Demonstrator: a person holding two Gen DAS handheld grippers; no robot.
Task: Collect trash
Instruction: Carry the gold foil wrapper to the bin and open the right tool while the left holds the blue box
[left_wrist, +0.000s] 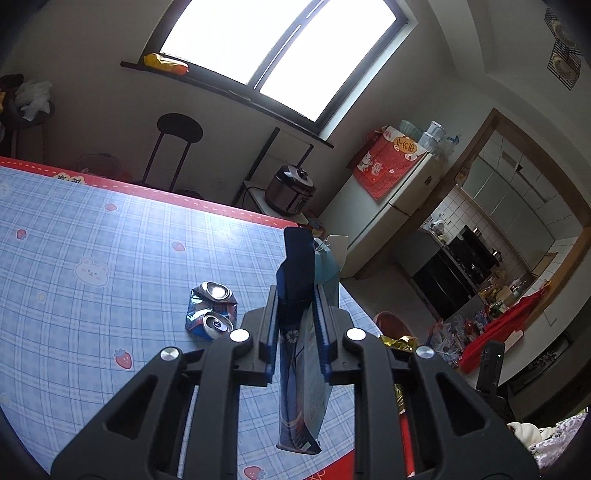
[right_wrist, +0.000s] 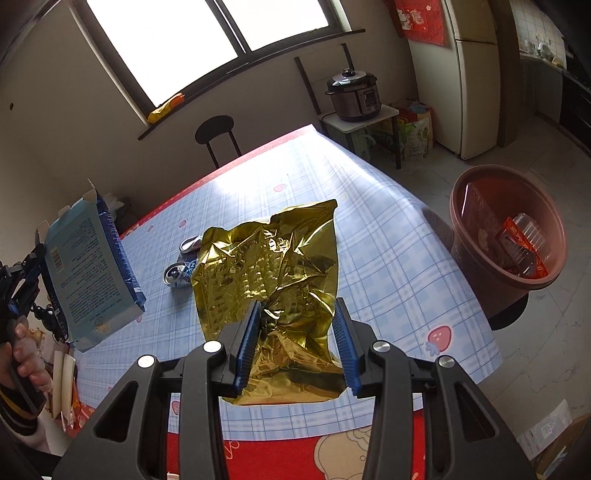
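My left gripper (left_wrist: 297, 295) is shut on a flattened blue carton (left_wrist: 295, 387), which I see edge-on between its pads, lifted above the table. In the right wrist view the same carton (right_wrist: 88, 266) hangs at the left, above a hand (right_wrist: 22, 354). My right gripper (right_wrist: 297, 306) is shut on a crumpled gold foil bag (right_wrist: 273, 258), raised over the checked tablecloth (right_wrist: 388, 240). A crushed blue drink can (left_wrist: 212, 310) lies on the table ahead of the left gripper; in the right wrist view the can (right_wrist: 183, 266) is partly hidden behind the gold bag.
A brown round bin (right_wrist: 480, 280) stands on the floor past the table's right edge, with a clear plastic tray and red wrappers inside. Beyond the table are a black stool (right_wrist: 216, 129), a pressure cooker (right_wrist: 354, 96) on a small stand, and a fridge (right_wrist: 469, 74).
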